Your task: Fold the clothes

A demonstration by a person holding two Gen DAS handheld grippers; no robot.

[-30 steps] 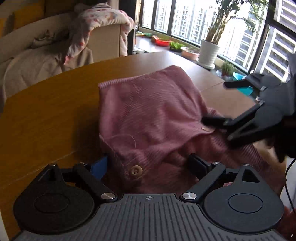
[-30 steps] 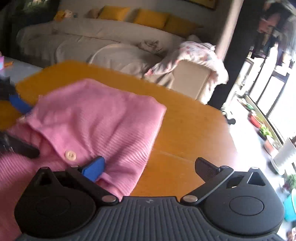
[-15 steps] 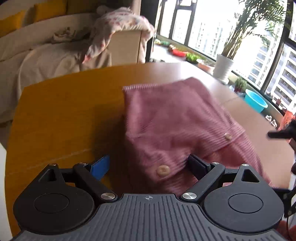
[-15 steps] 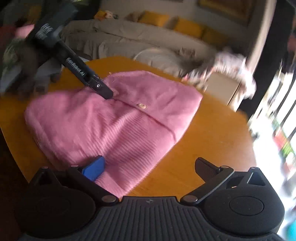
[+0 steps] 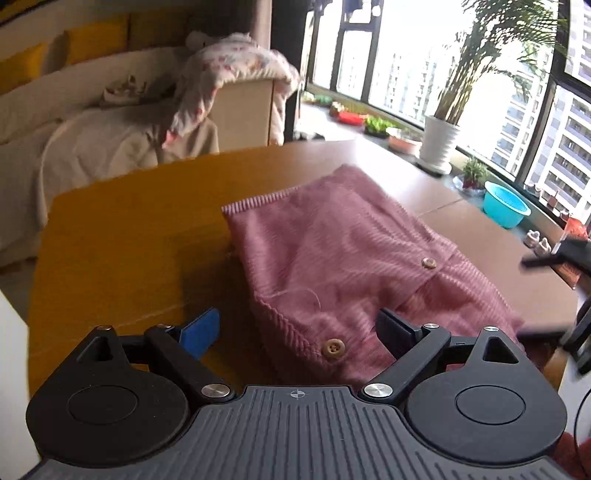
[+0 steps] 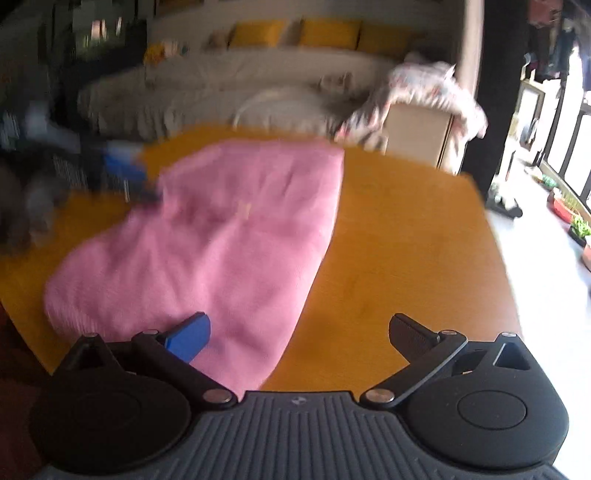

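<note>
a home living room in a high-rise flat. a long sofa (image 6: 229, 77) under pale covers carries yellow cushions (image 6: 330, 33), and a floral blanket (image 5: 236, 74) hangs over its boxy end. a wooden table (image 5: 129, 229) stands in front of it. big dark-framed windows (image 5: 406, 66) look out on apartment towers, and along the sill stand a palm in a white pot (image 5: 439, 142), small planters (image 5: 376, 125) and a blue basin (image 5: 504, 208).

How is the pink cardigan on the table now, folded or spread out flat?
Folded. The pink cardigan lies on the table as a compact bundle, one layer with buttons lapped over another; no sleeves stick out.
</note>
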